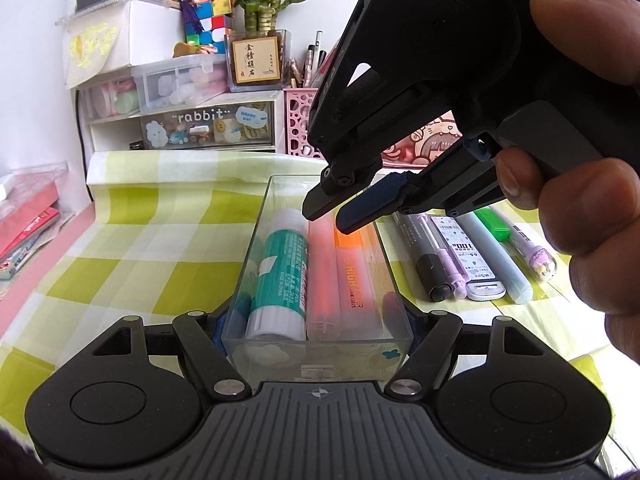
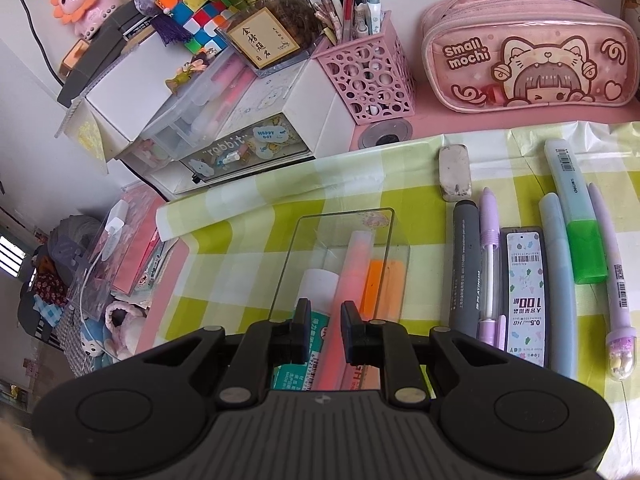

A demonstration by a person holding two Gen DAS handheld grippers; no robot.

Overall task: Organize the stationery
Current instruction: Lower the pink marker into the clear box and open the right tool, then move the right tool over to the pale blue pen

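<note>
A clear plastic box lies on the green checked cloth. It holds a green-and-white glue stick, a pink highlighter and an orange highlighter. My left gripper is shut on the box's near end, one finger on each side wall. My right gripper hovers open and empty above the box, over the pink highlighter. Pens, a lead case and highlighters lie in a row to the right.
A white eraser lies behind the row. At the back stand a pink pen holder, a pink pencil case, a white "rabbit" drawer unit and a plant. Books lie off the left edge.
</note>
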